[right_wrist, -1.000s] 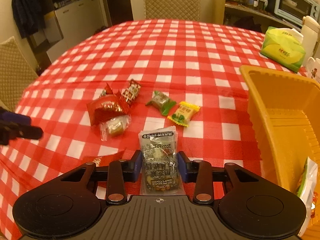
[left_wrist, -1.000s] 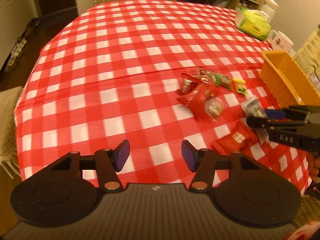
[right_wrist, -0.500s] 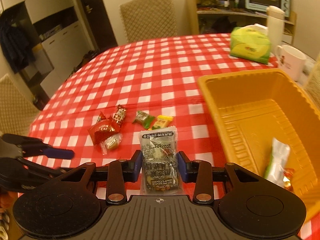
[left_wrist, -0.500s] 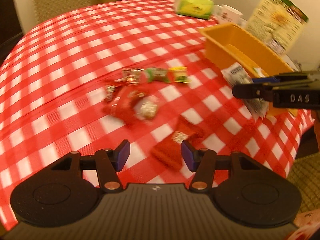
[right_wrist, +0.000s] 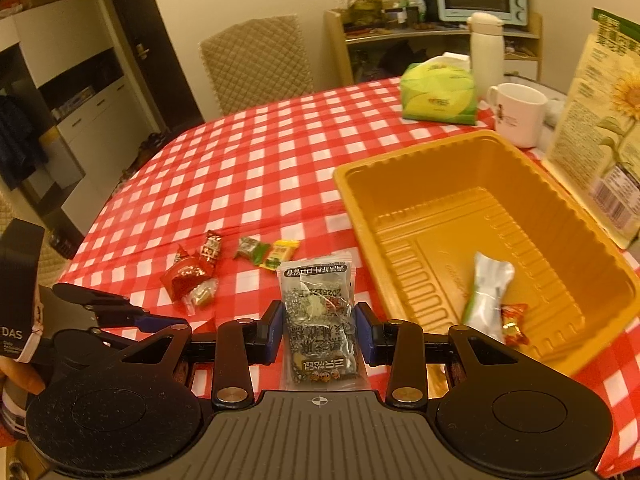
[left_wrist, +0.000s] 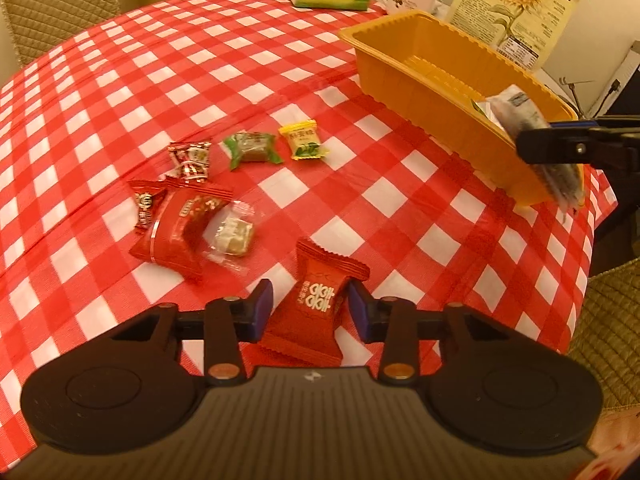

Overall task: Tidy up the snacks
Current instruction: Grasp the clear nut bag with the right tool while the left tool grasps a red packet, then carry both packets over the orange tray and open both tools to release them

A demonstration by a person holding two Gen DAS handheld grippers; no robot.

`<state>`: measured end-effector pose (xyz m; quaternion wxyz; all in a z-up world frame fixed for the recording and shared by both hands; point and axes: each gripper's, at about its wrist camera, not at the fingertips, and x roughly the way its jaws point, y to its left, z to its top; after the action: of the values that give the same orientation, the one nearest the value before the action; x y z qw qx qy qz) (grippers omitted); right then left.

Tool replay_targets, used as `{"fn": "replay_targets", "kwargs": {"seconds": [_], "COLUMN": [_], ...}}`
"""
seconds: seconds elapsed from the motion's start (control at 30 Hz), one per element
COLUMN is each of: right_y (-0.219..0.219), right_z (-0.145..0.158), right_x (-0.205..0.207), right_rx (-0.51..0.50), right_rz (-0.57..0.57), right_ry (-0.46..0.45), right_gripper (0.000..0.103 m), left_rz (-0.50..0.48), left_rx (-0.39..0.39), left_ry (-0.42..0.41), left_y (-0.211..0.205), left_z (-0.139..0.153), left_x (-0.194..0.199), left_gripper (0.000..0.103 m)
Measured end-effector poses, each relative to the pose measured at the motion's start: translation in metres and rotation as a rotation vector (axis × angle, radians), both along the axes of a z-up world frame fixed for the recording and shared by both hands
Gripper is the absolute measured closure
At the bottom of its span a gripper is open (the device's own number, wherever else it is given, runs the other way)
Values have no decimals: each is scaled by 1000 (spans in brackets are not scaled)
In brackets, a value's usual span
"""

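Observation:
My right gripper (right_wrist: pixel 319 330) is shut on a grey-black snack packet (right_wrist: pixel 318 312) and holds it above the table, just left of the orange tray (right_wrist: pixel 420 168); the packet also shows in the left wrist view (left_wrist: pixel 532 128) at the tray's near corner. The tray holds a silver-green packet (right_wrist: pixel 486 296) and a small red candy (right_wrist: pixel 514 318). My left gripper (left_wrist: pixel 310 310) is open, its fingers on either side of a red snack packet (left_wrist: pixel 314 304) lying on the cloth. Several more wrapped snacks (left_wrist: pixel 208 200) lie loose on the table.
A green tissue pack (right_wrist: pixel 440 94), a white mug (right_wrist: pixel 518 118), a white flask (right_wrist: pixel 486 50) and a sunflower-seed bag (right_wrist: pixel 600 136) stand behind the tray. The table's front edge (left_wrist: pixel 580 280) is close on the right. A padded chair (right_wrist: pixel 256 62) stands at the far side.
My left gripper has moved forward and down so the red packet now lies between its open fingers. My right gripper has carried the grey-black packet up and toward the tray.

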<state>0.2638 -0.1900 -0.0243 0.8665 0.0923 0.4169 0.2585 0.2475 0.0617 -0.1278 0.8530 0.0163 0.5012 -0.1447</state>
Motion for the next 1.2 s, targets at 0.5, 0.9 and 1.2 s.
{"fn": "replay_targets", "kwargs": {"seconds": [0.5,0.9,1.2], "right_y": [-40,-93,-137], "right_z": [9,11,11], "right_x": [-15,-12,13], "right_rx": [26,39,43], "right_rz": [-55,-116,-147], "right_ry": [-7,-28,-56], "right_gripper": [65,65,65], "left_rz": [72,78,60], "left_rx": [-35,-72,-81], "left_ry": [-40,-143,-189], "left_y": [-14,-73,-138], "left_z": [26,75,89], "left_x": [-13,-10,16], "left_gripper": [82,82,82]}}
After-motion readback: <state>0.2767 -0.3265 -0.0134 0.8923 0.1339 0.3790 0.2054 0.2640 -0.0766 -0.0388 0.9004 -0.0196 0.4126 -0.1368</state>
